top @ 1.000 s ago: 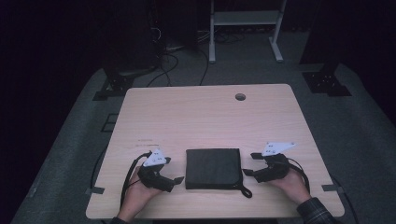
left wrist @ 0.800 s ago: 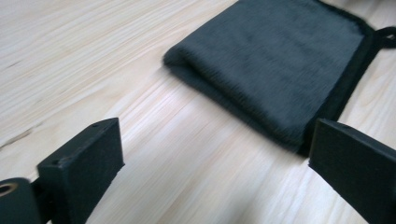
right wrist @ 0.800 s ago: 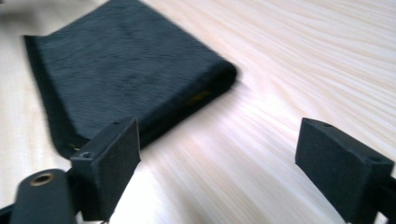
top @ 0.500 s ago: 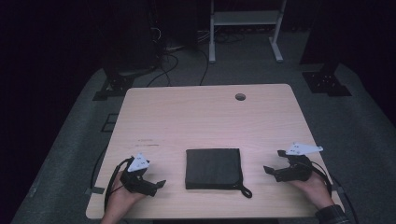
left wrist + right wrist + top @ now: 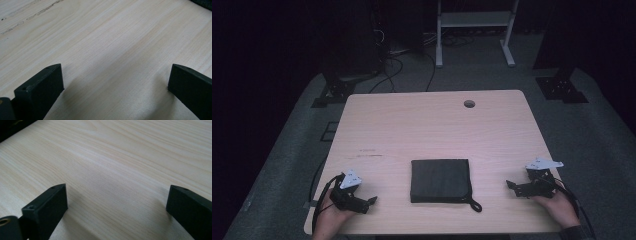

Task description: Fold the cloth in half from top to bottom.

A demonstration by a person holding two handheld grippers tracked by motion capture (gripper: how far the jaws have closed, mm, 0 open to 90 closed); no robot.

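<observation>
Jaws wide on both sides: the left gripper [image 5: 371,201] has its two black jaws spread apart over bare wood with nothing between them, having just been opening, and the left gripper view looks straight down that gap at pale grain, with a sliver of dark fabric in the top right corner. Same story at the right gripper [image 5: 510,185], jaws standing well apart, just opened, only tabletop between them, and in the right gripper view a dark edge sits at the top left corner. Out from the jaws, each gripper carries its grey three-cornered plate on top and a cable trailing back, and each sits low at the near edge in the person's left hand [image 5: 329,220] and right hand [image 5: 558,207], tips pointing inward toward each other. Between them, apart from both and touched by neither, lies the folded black cloth [image 5: 440,180], a neat flat square near the front middle of the table [image 5: 427,125], with a small loop [image 5: 474,205] sticking out at its near right corner. Farther back, a round cable hole [image 5: 469,103] sits near the table's far edge.
</observation>
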